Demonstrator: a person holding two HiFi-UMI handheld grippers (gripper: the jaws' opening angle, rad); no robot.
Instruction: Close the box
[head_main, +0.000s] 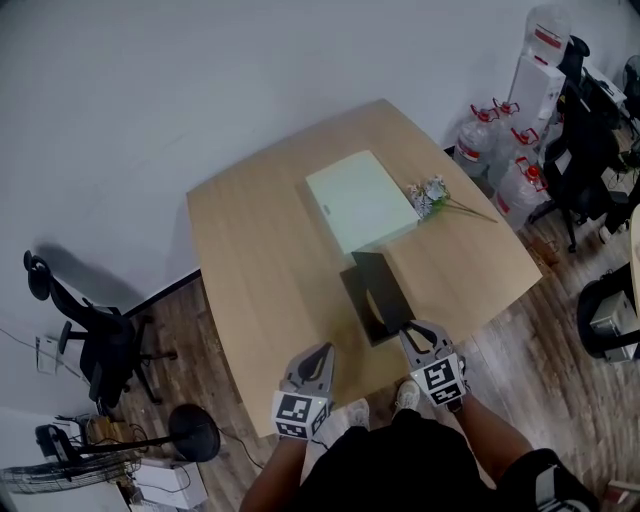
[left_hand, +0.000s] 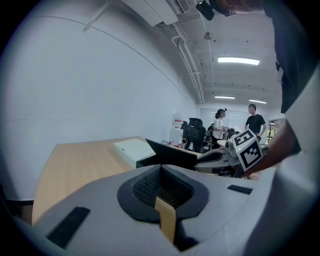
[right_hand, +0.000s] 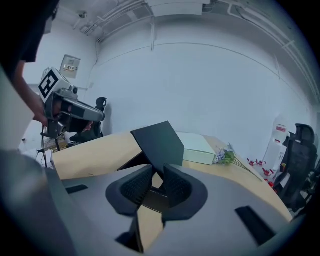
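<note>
A black box (head_main: 375, 295) lies near the table's front edge with its black lid (right_hand: 159, 142) standing up at a slant. My right gripper (right_hand: 156, 177) is at the lid's near corner. That corner dips between the pads with a narrow gap showing beside it, so the jaws stand slightly open. In the head view the right gripper (head_main: 412, 330) sits at the box's near right end. My left gripper (head_main: 318, 355) hangs over the table edge to the left of the box. Its pads (left_hand: 161, 175) meet with nothing between them. The lid (left_hand: 170, 154) shows ahead of them.
A pale flat box (head_main: 360, 200) lies behind the black one, with a small flower sprig (head_main: 430, 195) to its right. Water bottles (head_main: 495, 150) and office chairs (head_main: 580, 150) stand beyond the table's right side; another chair (head_main: 95, 340) and a fan (head_main: 190, 430) stand at the left. Two people (left_hand: 219, 125) stand far off.
</note>
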